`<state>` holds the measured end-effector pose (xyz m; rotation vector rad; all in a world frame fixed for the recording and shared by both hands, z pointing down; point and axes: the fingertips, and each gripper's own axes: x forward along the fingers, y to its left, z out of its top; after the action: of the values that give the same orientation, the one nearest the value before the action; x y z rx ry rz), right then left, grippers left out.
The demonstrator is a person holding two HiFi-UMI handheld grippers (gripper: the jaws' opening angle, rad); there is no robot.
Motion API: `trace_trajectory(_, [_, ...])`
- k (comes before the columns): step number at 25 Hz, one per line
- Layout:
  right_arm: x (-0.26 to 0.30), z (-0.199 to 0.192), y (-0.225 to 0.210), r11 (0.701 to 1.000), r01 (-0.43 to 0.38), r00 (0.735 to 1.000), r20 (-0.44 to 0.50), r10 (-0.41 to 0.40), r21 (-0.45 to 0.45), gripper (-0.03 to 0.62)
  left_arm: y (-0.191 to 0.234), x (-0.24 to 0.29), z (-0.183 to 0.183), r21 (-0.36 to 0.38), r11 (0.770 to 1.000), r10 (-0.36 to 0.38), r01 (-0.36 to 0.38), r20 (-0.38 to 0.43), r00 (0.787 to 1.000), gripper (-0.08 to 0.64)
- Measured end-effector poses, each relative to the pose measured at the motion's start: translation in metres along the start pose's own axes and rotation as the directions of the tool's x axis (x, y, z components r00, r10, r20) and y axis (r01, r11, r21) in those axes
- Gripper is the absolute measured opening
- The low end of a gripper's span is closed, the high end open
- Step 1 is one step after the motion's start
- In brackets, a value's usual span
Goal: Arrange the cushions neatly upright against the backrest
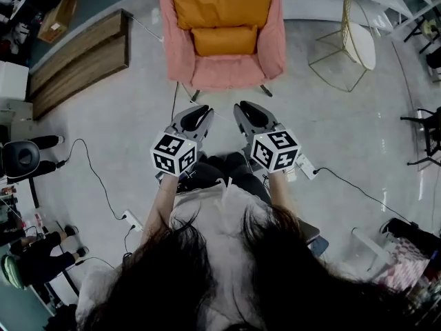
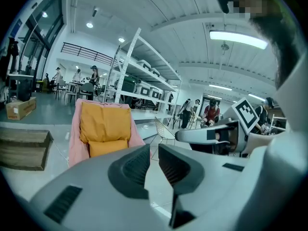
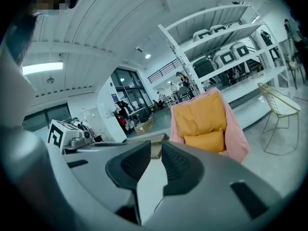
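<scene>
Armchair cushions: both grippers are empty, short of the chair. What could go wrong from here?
1. A cable crosses the floor before the armchair; stepping in could snag it.
2. The small cushion sits against the large cushion; tugging one may topple the other.
3. The left gripper and right gripper jaws stand barely apart, probably too narrow for a cushion.

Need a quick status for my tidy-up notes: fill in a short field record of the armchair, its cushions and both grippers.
chair: pink fabric armchair, facing the person
back cushion: large orange cushion, upright against the backrest
second cushion: small orange rectangular cushion, on the seat in front of the large one's base
left gripper: empty, jaws a narrow gap apart, short of the chair
right gripper: empty, jaws a narrow gap apart, short of the chair
contact: neither gripper touches chair or cushions
</scene>
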<state>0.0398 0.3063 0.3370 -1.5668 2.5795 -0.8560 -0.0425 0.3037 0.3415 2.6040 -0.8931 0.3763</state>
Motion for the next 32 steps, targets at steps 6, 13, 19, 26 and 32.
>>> trace_trajectory(6, [0.015, -0.003, 0.021, 1.0, 0.028, 1.0, 0.003, -0.028, 0.002, 0.081, 0.017, -0.025, 0.001, 0.038, 0.999, -0.016, 0.017, -0.014, 1.0, 0.048])
trace_trajectory(13, [0.039, -0.009, 0.061, 0.998, 0.057, 0.998, 0.009, -0.057, -0.003, 0.081, 0.045, -0.057, 0.002, 0.094, 0.995, -0.041, 0.043, -0.021, 0.999, 0.048])
trace_trajectory(19, [0.051, -0.013, 0.086, 0.996, 0.078, 0.997, 0.001, -0.078, -0.032, 0.078, 0.06, -0.076, 0.006, 0.097, 0.993, -0.071, 0.071, 0.003, 0.997, 0.048])
trace_trajectory(26, [0.052, -0.012, 0.099, 0.994, 0.092, 0.996, 0.0, -0.093, -0.065, 0.078, 0.066, -0.085, 0.013, 0.094, 0.993, -0.081, 0.077, 0.037, 0.996, 0.048])
trace_trajectory(32, [0.048, -0.01, 0.101, 0.991, 0.102, 0.995, -0.001, -0.103, -0.083, 0.078, 0.063, -0.085, 0.018, 0.09, 0.992, -0.096, 0.09, 0.056, 0.994, 0.048])
